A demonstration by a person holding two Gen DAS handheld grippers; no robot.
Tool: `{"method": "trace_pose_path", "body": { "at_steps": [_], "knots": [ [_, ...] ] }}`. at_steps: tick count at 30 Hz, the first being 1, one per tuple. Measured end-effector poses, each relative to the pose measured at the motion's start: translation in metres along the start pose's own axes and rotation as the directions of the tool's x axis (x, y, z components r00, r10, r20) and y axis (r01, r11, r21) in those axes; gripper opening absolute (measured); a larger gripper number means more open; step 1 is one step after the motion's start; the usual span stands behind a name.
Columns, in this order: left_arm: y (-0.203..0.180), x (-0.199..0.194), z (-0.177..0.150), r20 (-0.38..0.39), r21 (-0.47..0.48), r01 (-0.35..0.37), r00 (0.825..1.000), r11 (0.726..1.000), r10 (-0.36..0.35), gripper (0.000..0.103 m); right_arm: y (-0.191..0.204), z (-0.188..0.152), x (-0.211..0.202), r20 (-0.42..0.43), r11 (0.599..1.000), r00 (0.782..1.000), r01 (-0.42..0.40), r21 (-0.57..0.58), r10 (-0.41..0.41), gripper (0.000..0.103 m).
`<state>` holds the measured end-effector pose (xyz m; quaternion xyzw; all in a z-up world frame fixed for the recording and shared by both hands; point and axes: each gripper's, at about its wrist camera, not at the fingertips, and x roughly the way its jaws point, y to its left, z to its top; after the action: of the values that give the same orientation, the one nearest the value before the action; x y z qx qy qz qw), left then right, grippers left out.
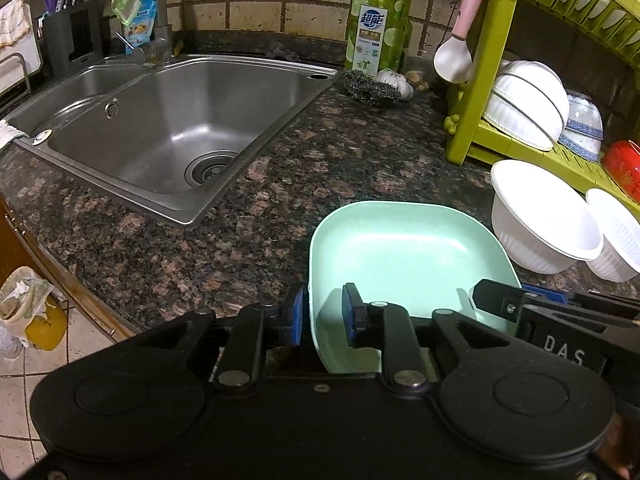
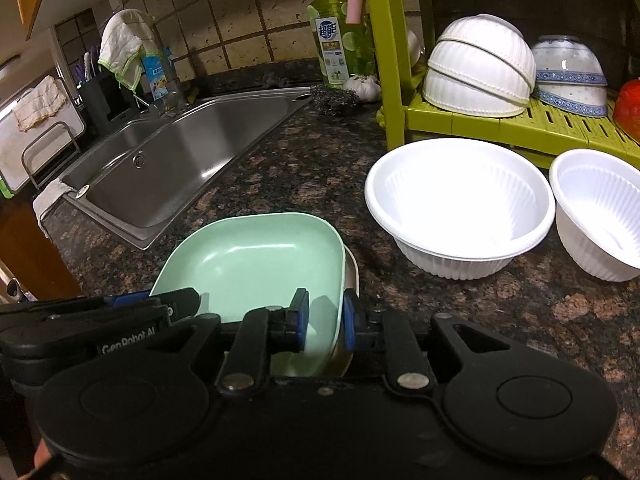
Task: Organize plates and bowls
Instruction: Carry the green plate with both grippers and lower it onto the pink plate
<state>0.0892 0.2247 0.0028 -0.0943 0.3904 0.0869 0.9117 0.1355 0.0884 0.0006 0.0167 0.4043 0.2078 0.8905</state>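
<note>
A: Plate position? 
B: Mint-green square plate with rounded corners (image 1: 408, 256) lies flat, rim up, on the speckled brown granite countertop (image 1: 224, 216), between the steel sink (image 1: 176, 128) and two white ribbed plastic bowls (image 2: 460, 204). A beige dish edge (image 2: 352, 276) shows under its right side. Being square, it has no clear long axis; one corner points toward the sink.

A: Tongs? 
B: Left gripper (image 1: 326, 312) straddles the plate's left wall, blue pads on either side, a small gap visible inside; right gripper (image 2: 324, 316) pinches the right wall the same way. Firm contact: cannot tell for the left; the right looks closed on the rim.

A: Rack? 
B: Lime-green plastic dish rack (image 2: 516, 120) holds upturned white bowls (image 2: 480, 68).
</note>
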Motion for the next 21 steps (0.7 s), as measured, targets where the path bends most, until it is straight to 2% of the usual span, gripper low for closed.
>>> {"method": "trace_pose_path", "body": {
  "at_steps": [9,15,21],
  "knots": [
    [-0.006,0.002,-0.001,0.011,0.023,-0.025,1.000,0.999,0.025,0.041,-0.006,-0.002,-0.004,-0.010,1.000,1.000,0.001,0.026,0.000,0.020],
    [-0.006,0.003,0.000,0.008,0.020,-0.020,1.000,1.000,0.019,0.042,-0.009,-0.004,-0.010,-0.021,0.999,1.000,-0.005,0.046,0.006,0.020],
    [-0.013,0.003,-0.002,0.020,0.048,-0.047,0.999,0.998,0.046,0.042,-0.014,-0.004,-0.015,-0.022,0.997,0.999,-0.029,0.065,0.031,0.020]
  ]
}}
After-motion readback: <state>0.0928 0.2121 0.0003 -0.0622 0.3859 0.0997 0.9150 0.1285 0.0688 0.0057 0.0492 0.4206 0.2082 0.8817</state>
